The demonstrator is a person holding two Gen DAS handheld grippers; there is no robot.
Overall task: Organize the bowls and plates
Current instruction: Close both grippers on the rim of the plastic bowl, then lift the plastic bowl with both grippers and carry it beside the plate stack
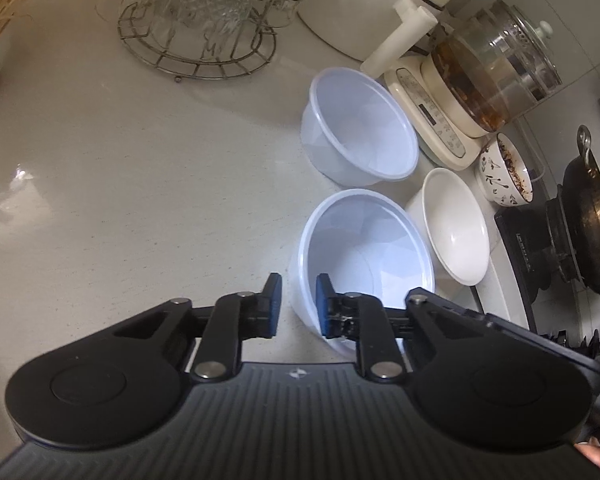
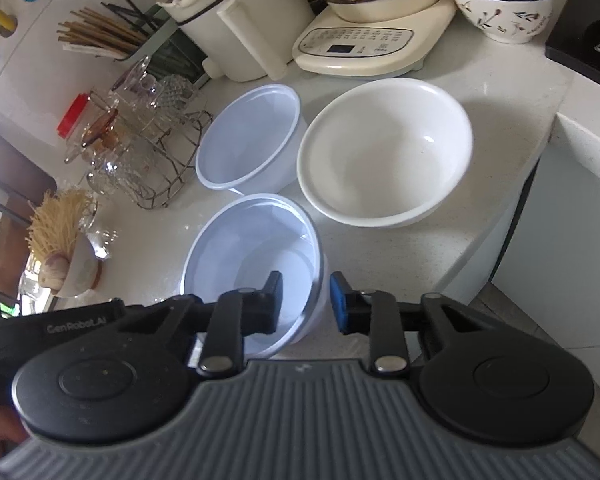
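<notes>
Left wrist view: near plastic bowl point(image 1: 364, 256) sits upright on the worktop point(image 1: 140, 200), mouth up, round, no long axis. A second plastic bowl point(image 1: 360, 128) stands beyond it; a white bowl point(image 1: 456, 228) is just beside on the right. Left gripper point(image 1: 298, 304) pitched steeply down. Its fingers point(image 1: 274, 304) are narrow and straddle the near bowl's left rim, a sliver of worktop showing between pad and wall.

Right wrist view: same near bowl point(image 2: 252, 264), upright. Right gripper point(image 2: 306, 300) angled down over its right rim, one finger inside, one outside. Fingers point(image 2: 340, 304) narrow, gap visible, not pressing.
</notes>
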